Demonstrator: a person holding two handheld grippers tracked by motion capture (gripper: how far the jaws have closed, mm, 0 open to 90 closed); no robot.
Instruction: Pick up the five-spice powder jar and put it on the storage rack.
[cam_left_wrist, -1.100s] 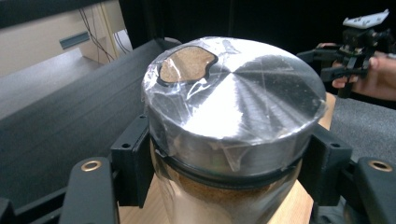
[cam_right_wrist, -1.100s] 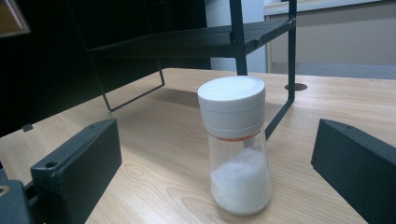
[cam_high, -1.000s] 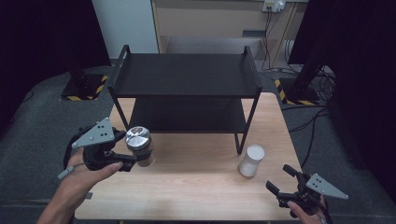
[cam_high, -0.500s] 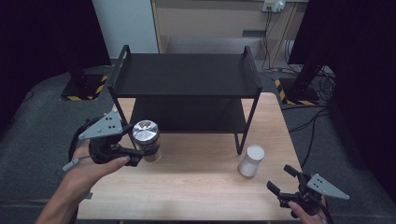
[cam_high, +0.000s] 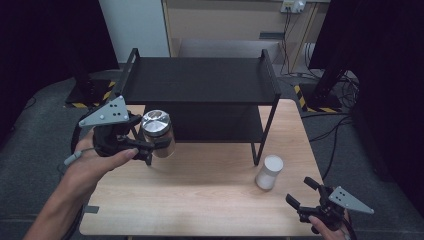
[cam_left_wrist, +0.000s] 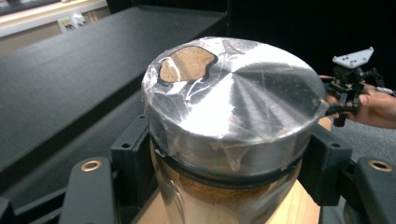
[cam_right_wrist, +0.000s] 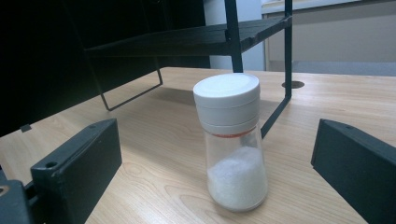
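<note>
A glass jar of brown powder with a shiny metal lid (cam_high: 157, 131) (cam_left_wrist: 233, 112) hangs above the table's left side, in front of the black two-tier shelf (cam_high: 200, 80). My left gripper (cam_high: 150, 147) (cam_left_wrist: 229, 163) is shut on the jar just under its lid. A white-capped shaker of white grains (cam_high: 269, 171) (cam_right_wrist: 233, 140) stands on the wooden table (cam_high: 200, 200) by the shelf's front right leg. My right gripper (cam_high: 305, 192) (cam_right_wrist: 215, 177) rests open near the table's front right corner, its jaws pointing at the shaker from a short distance.
The shelf's lower tier (cam_high: 215, 122) is dark and low. Its front right leg (cam_high: 265, 130) stands close to the shaker. Black stands and cables (cam_high: 330, 85) lie on the floor behind the table.
My left gripper has lifted the jar up off the table and carried it toward the shelf. The right gripper and the shaker have stayed put.
</note>
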